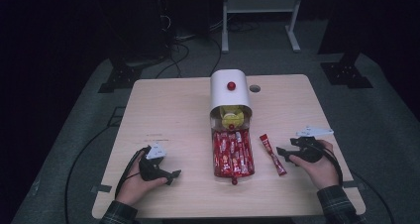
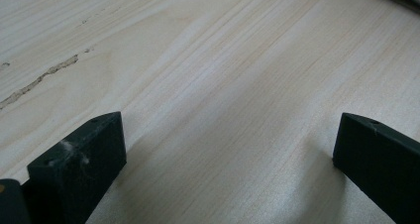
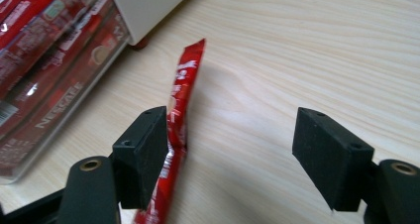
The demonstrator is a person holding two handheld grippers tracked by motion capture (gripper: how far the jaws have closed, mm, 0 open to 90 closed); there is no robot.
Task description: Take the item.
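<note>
A white dispenser box (image 1: pixel 229 92) with a red knob stands mid-table. Its clear drawer (image 1: pixel 216 170) is pulled out toward me and packed with red sachets (image 1: pixel 233 152). One loose red sachet (image 1: pixel 273 154) lies flat on the wood just right of the drawer. My right gripper (image 1: pixel 281 152) is open and low beside it. In the right gripper view the sachet (image 3: pixel 185 85) lies against the inner face of the left jaw, with the gripper (image 3: pixel 230 154) not closed on it. My left gripper (image 1: pixel 174 175) rests at the front left, open (image 2: pixel 228 154) over bare wood.
The wooden table (image 1: pixel 168 110) has a round cable hole (image 1: pixel 254 88) right of the box. The drawer's clear wall (image 3: pixel 64 120) and the box's corner (image 3: pixel 148 3) sit close to the right gripper's left side. Dark floor, cables and a white stand lie beyond the far edge.
</note>
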